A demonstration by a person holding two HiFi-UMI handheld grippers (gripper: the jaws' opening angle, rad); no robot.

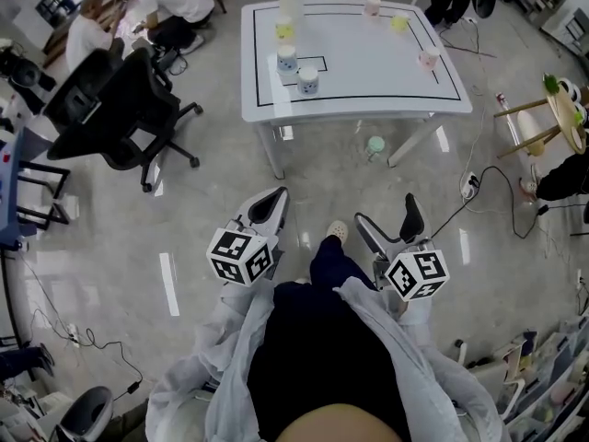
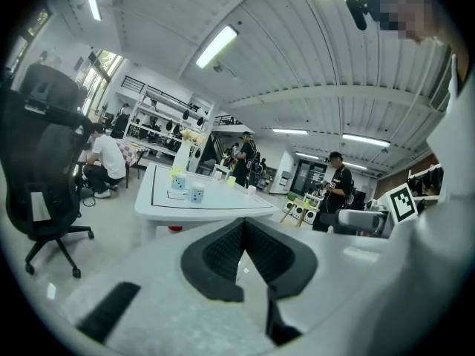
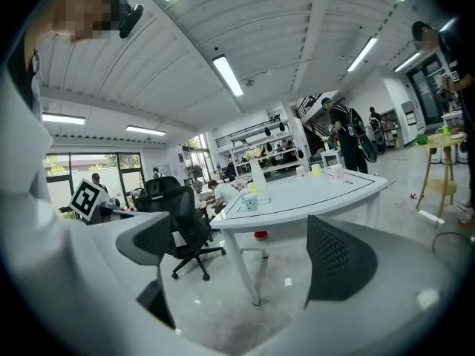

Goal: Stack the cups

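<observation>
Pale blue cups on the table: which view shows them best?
Head view: both cups stand apart, seen from above. The left gripper view shows them small and distant; the right gripper view smaller still, overlapping.

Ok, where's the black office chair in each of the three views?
Head view: black office chair at upper left, left of the white table.
Left gripper view: at the far left edge, left of the table.
Right gripper view: centre-left, left of the table.
Shared landmark: the white table.

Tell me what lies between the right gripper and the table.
In the head view, only floor and a small green object near the table.
</observation>
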